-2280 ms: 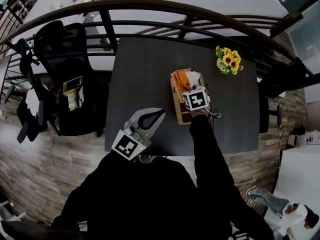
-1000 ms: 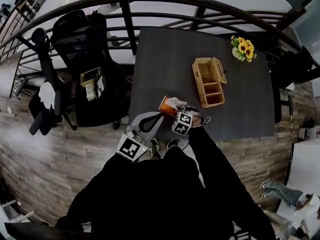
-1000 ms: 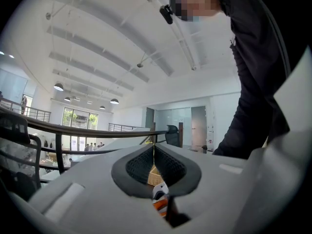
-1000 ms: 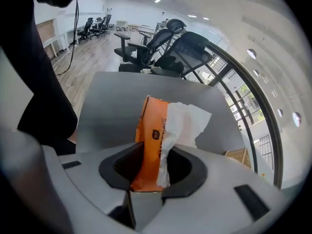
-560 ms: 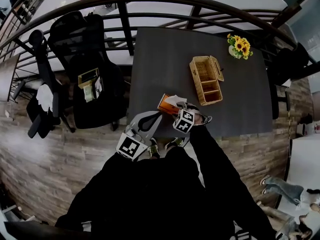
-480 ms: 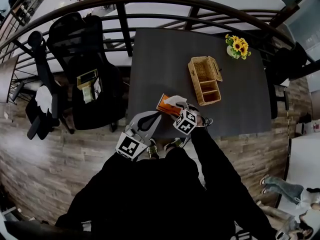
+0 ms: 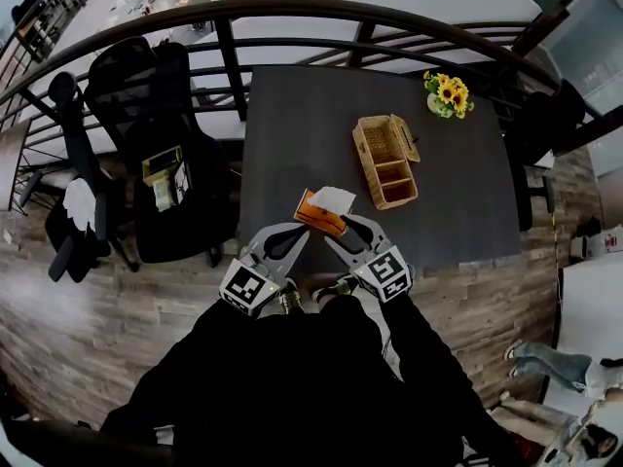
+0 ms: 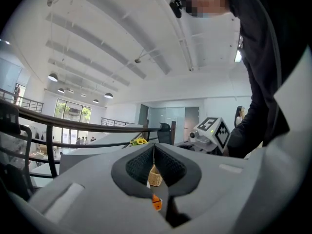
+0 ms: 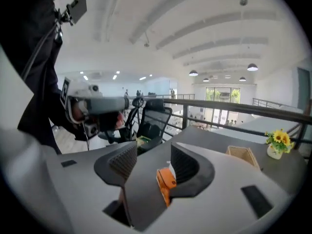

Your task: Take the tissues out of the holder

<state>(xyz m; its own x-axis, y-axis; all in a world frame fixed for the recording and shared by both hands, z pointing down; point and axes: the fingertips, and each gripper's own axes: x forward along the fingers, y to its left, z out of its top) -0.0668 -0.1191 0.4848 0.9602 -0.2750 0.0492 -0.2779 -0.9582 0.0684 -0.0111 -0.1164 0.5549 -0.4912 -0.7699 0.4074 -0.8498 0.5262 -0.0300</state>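
Observation:
An orange tissue pack [image 7: 319, 211] with a white tissue on top lies on the dark table [image 7: 292, 125] near its front edge. The empty wicker holder [image 7: 384, 161] stands further back, right of centre. My right gripper [image 7: 337, 229] is open just behind the pack, not touching it. In the right gripper view the pack [image 9: 165, 179] shows beyond the gap of that gripper [image 9: 152, 153]. My left gripper [image 7: 303, 230] hovers beside the pack's near left corner, shut on nothing. Its pads meet in the left gripper view [image 8: 154, 148], with the holder [image 8: 155, 176] seen past them.
A vase of sunflowers [image 7: 446, 95] stands at the table's far right corner. A black office chair [image 7: 146, 105] with small items on its seat is left of the table. A dark curved railing [image 7: 341, 13] runs behind it. Wooden floor lies around.
The right gripper carried the tissue pack from the holder to the table's near edge, let it go and drew back toward me. The left gripper stayed shut in place.

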